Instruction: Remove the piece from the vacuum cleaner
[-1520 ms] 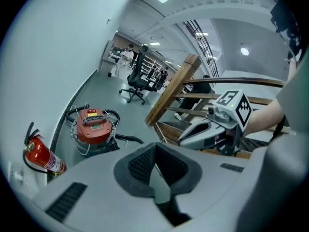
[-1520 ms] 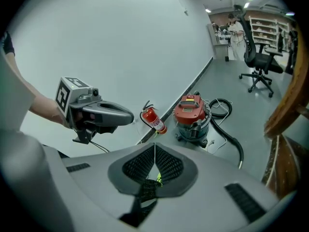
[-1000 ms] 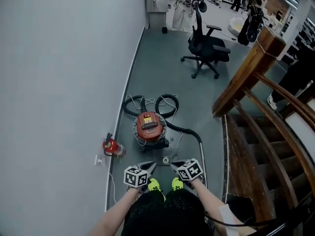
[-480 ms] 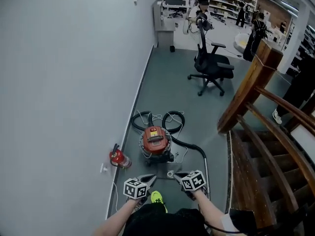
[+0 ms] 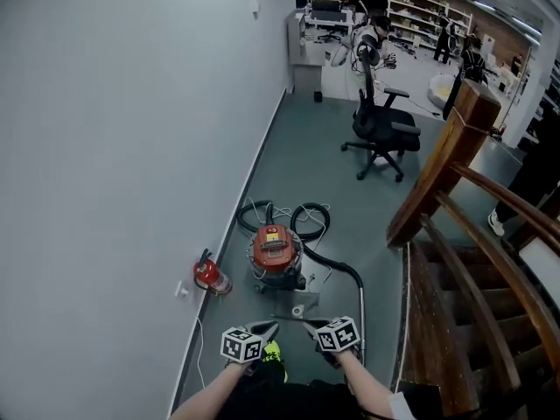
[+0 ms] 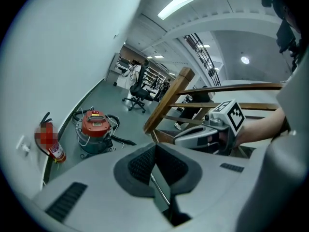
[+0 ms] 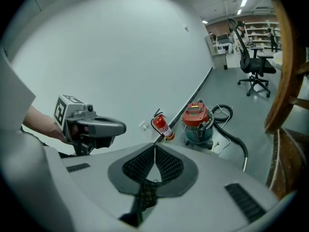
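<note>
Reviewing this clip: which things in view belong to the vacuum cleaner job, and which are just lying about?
Part of the job:
- vacuum cleaner
- its black hose
- left gripper and right gripper, both shut and empty

Just standing about:
- fire extinguisher by the wall
- office chair
- wooden stair rail

Vacuum cleaner (image 5: pixel 277 252) stands upright on the floor (image 5: pixel 350 195) ahead of me, close to the floor's left edge along the wall (image 5: pixel 131 147). Round canister: red lid on top, grey-teal drum below. Black hose (image 5: pixel 308 215) lies coiled behind it, then runs out right across the floor into a thin metal wand (image 5: pixel 361 309), which lies flat with its free end toward me. Everything looks attached.
</note>
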A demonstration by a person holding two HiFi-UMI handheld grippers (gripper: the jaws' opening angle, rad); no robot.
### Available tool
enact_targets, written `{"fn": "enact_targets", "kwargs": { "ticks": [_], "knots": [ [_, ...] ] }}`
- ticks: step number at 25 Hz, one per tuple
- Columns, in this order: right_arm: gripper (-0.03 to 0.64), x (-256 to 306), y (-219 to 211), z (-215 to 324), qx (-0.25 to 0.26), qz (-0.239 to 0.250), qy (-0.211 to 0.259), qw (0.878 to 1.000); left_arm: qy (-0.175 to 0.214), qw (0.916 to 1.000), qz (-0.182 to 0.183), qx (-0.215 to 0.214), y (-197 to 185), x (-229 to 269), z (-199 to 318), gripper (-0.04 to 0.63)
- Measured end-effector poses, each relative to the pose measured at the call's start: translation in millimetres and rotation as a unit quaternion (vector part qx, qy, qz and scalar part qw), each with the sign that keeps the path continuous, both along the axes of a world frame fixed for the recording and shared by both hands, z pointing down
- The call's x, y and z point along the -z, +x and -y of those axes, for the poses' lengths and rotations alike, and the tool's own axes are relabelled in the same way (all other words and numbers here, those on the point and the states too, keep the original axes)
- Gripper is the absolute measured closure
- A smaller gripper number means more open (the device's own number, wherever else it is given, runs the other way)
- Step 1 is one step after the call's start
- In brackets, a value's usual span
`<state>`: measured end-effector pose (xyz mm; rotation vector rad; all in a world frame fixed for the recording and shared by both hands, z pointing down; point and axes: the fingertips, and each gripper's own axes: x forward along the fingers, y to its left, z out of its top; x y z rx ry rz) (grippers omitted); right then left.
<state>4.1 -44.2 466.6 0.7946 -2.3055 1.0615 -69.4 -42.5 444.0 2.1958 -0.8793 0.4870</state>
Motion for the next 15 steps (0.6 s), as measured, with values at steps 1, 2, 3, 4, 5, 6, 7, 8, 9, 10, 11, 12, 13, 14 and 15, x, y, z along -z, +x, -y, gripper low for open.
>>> {"fn": "enact_targets", "kwargs": {
  "ticks": [1, 2, 3, 4, 5, 6, 7, 8, 9, 10, 11, 12, 13, 14, 15],
  "knots": [
    [0.597, 0.8, 0.3, -2.6, 0.000, 0.003, 0.002, 1.000, 0.003, 1.0000, 0.001, 0.000, 2.0, 0.6, -3.4, 0.584],
    [0.597, 1.7, 1.1, -3.9, 0.000, 0.003, 0.006, 1.000, 0.006, 1.0000, 0.001, 0.001, 3.2, 2.0, -5.4, 0.584],
    [0.597, 3.0, 2.6, -4.5, -0.001, 0.002, 0.009, 1.000, 0.009, 1.0000, 0.000, 0.003, 4.2, 3.9, -6.8, 0.584],
    [0.597, 4.9, 4.2, -5.6, -0.002, 0.002, 0.013, 1.000, 0.013, 0.9999, 0.000, 0.004, 5.6, 5.8, -8.6, 0.584],
    [0.597, 7.2, 5.7, -8.4, -0.001, 0.003, 0.016, 1.000, 0.015, 0.9999, 0.000, 0.007, 7.3, 7.7, -11.9, 0.584],
    [0.597, 9.1, 7.0, -12.4, 0.002, 0.004, 0.019, 1.000, 0.017, 0.9998, 0.000, 0.009, 8.7, 9.2, -16.8, 0.584],
    [0.597, 10.7, 7.5, -16.7, 0.005, 0.006, 0.022, 1.000, 0.018, 0.9998, -0.001, 0.012, 9.4, 10.1, -22.1, 0.584],
    [0.597, 12.3, 7.1, -20.5, 0.008, 0.009, 0.024, 1.000, 0.019, 0.9997, -0.001, 0.015, 9.3, 10.2, -26.8, 0.584],
    [0.597, 13.4, 6.8, -23.7, 0.011, 0.011, 0.026, 1.000, 0.019, 0.9997, 0.000, 0.018, 8.6, 9.5, -30.7, 0.584],
    [0.597, 14.0, 7.5, -26.8, 0.012, 0.012, 0.027, 0.999, 0.019, 0.9996, 0.002, 0.020, 8.0, 8.2, -34.6, 0.584],
    [0.597, 14.3, 9.3, -30.5, 0.014, 0.011, 0.029, 0.999, 0.017, 0.9996, 0.004, 0.022, 8.2, 6.7, -39.0, 0.584],
    [0.597, 14.8, 11.6, -35.1, 0.016, 0.011, 0.030, 0.999, 0.016, 0.9996, 0.005, 0.023, 9.2, 5.4, -44.3, 0.584],
    [0.597, 15.4, 14.2, -40.7, 0.018, 0.012, 0.030, 0.999, 0.016, 0.9996, 0.007, 0.024, 10.9, 4.3, -50.2, 0.584],
    [0.597, 15.8, 17.2, -47.0, 0.020, 0.012, 0.031, 0.999, 0.016, 0.9995, 0.007, 0.025, 13.2, 3.6, -56.3, 0.584],
    [0.597, 16.1, 20.4, -53.8, 0.022, 0.013, 0.032, 0.999, 0.017, 0.9995, 0.008, 0.025, 15.9, 3.3, -62.4, 0.584]
  ]
}}
